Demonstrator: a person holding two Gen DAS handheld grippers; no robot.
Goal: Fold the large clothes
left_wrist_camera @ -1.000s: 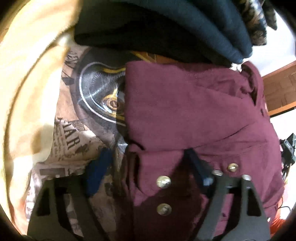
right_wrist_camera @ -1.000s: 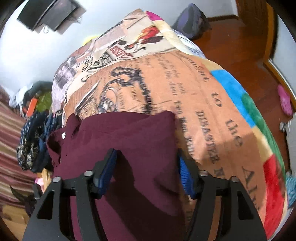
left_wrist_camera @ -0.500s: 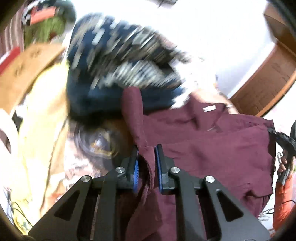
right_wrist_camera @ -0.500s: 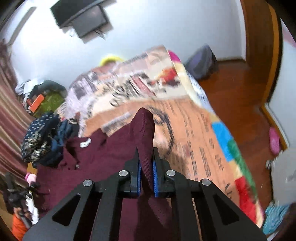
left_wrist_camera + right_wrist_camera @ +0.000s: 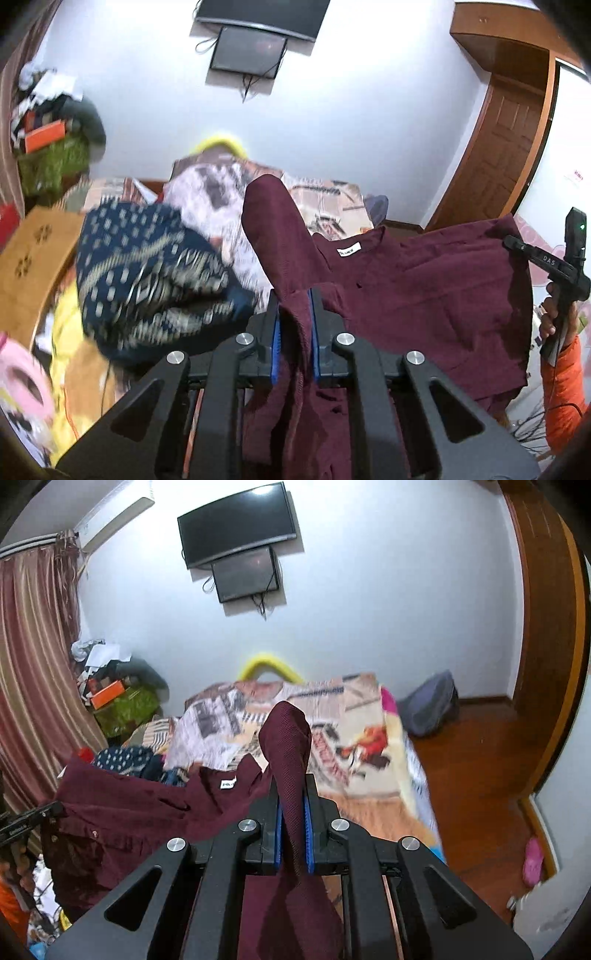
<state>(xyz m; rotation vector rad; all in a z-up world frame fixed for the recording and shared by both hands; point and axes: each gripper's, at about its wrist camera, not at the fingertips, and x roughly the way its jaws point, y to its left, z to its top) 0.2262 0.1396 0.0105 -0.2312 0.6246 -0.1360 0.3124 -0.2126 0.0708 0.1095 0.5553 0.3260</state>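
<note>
A maroon button shirt [image 5: 424,291] hangs stretched in the air between my two grippers. My left gripper [image 5: 293,325] is shut on a bunched corner of it. My right gripper [image 5: 293,830] is shut on another bunched corner of the shirt [image 5: 129,812]. The right gripper also shows at the right edge of the left wrist view [image 5: 517,245], held by a hand in an orange sleeve. The shirt's collar label [image 5: 349,250] faces up. The shirt's lower part hangs out of sight below both grippers.
The bed with a newspaper-print blanket [image 5: 351,746] lies below and ahead. A pile of dark patterned clothes [image 5: 147,273] lies at its left. Clutter is heaped by the curtain [image 5: 33,664]. A television [image 5: 236,520] hangs on the wall. Wooden floor [image 5: 476,775] lies right.
Both grippers have shut on the shirt's corners and lifted it off the bed. The shirt, flat on the blanket a second ago, now hangs spread between them.
</note>
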